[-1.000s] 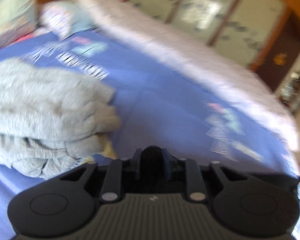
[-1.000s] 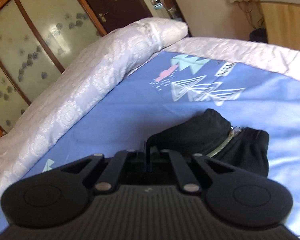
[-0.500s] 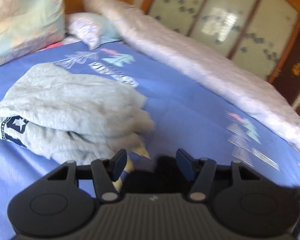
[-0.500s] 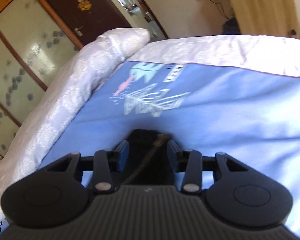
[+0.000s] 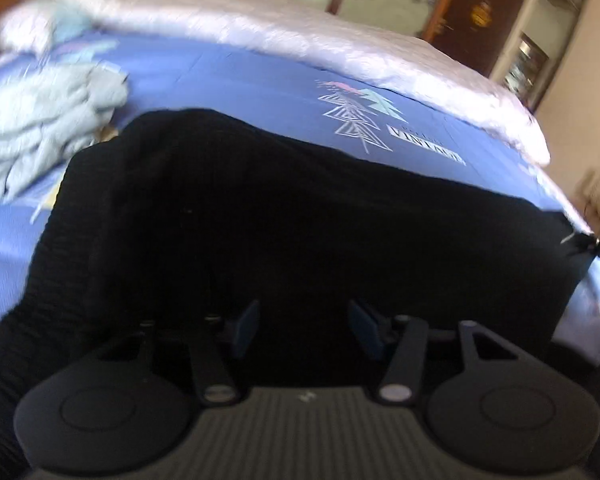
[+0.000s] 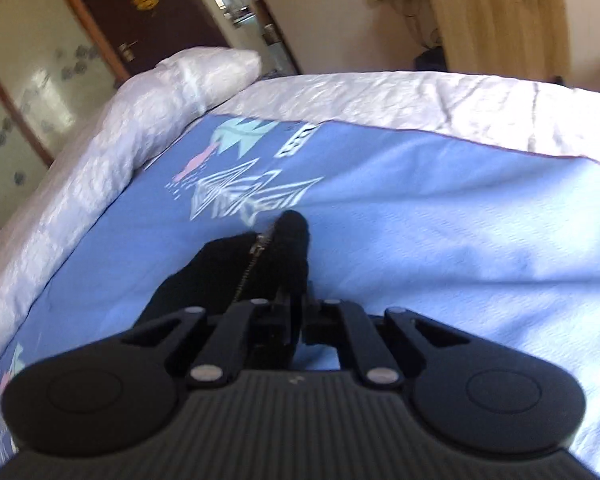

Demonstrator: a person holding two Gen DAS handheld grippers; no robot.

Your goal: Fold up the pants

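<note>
The black pants [image 5: 280, 208] lie spread across the blue bedsheet [image 5: 240, 80] and fill the middle of the left wrist view. My left gripper [image 5: 306, 330] hovers over them with its blue pads [image 5: 246, 330] apart. Its jaws are closing, and black cloth lies under and between them without being pinched. In the right wrist view my right gripper [image 6: 296, 300] is shut on a bunched edge of the pants [image 6: 228, 276], just beside the metal zipper [image 6: 252, 258]. That cloth rises from the sheet into the jaws.
A rumpled grey garment [image 5: 32, 128] lies on the sheet left of the pants. A rolled white quilt [image 5: 300, 36] runs along the far side of the bed, with glass-panelled wardrobe doors and a dark door [image 6: 148, 8] behind. Bare blue sheet [image 6: 460, 240] spreads right of the right gripper.
The left gripper swung from the grey garment to over the black pants, its jaws now apart. The right gripper's jaws opened around the zipper edge, then shut on it.
</note>
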